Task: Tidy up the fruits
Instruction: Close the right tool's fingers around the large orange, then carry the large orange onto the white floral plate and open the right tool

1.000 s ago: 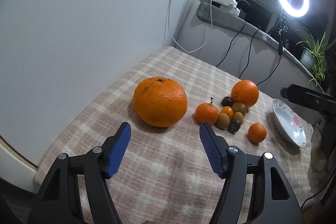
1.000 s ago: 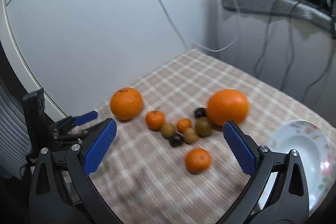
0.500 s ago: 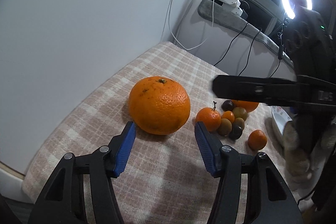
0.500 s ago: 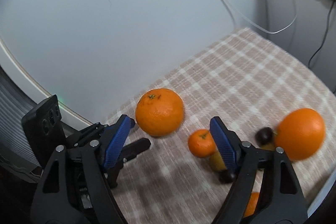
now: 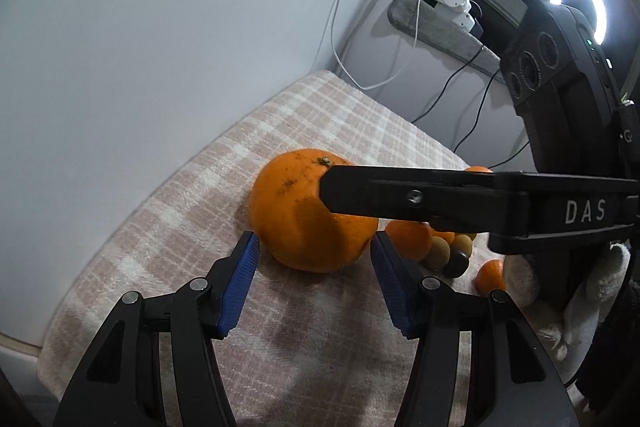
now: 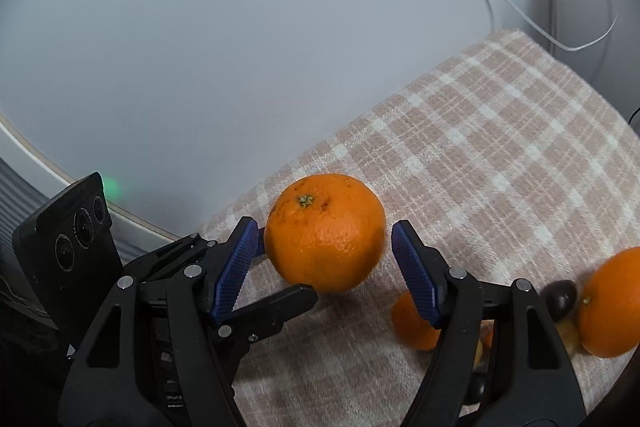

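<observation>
A big orange (image 5: 314, 211) sits on the pink checked cloth (image 5: 320, 131) near the wall. My left gripper (image 5: 315, 247) is open, its blue pads flanking the orange's near sides without a clear press. From the right, a finger (image 5: 400, 197) of the right gripper reaches across the fruit. In the right wrist view my right gripper (image 6: 322, 239) straddles the big orange (image 6: 326, 231). Its jaws are closing, and a gap still shows at the right pad. A finger (image 6: 280, 303) of the left gripper lies beside the fruit.
To the right lies a cluster of small mandarins (image 5: 408, 241), kiwis and dark fruits (image 5: 456, 263), plus a medium orange (image 6: 612, 307). The white wall (image 5: 160, 47) stands close behind. Cables, a sill and a ring light (image 5: 578, 7) are at the back right. The cloth's edge drops off at the left.
The right gripper swung in from the right to the big orange and narrowed its jaws around it. The left gripper crept closer to the same orange and narrowed slightly.
</observation>
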### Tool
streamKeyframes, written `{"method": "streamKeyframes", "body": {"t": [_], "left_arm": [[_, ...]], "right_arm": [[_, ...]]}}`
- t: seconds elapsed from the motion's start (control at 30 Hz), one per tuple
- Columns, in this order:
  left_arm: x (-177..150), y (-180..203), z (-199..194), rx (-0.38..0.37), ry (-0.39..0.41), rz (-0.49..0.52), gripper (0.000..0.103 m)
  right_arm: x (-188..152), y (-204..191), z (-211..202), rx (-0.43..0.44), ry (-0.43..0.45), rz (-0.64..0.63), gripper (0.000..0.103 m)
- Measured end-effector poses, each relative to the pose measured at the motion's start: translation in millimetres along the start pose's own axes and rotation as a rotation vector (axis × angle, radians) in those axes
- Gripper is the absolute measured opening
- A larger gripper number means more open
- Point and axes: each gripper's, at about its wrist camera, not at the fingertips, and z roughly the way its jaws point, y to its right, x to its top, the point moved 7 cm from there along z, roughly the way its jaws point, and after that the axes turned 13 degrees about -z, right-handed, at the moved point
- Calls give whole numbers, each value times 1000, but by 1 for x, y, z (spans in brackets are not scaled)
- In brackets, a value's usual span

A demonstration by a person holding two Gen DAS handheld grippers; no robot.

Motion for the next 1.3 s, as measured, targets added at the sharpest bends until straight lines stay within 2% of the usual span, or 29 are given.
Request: {"method": "streamKeyframes", "body": {"t": [0.47, 0.77, 1.03, 1.3], "left_arm": [[4, -2, 4, -18, -14, -35, 58], [1, 4, -2, -6, 3, 6, 58], [2, 32, -20, -29, 45, 70, 58], [-7, 76, -25, -94, 41, 137, 58]], "right_arm": [[0, -2, 27, 16, -49, 6, 73], [0, -12, 29, -21, -34, -19, 71], [-7, -25, -2, -58, 33, -35, 71], [-22, -15, -68, -128, 104, -17, 71]]}}
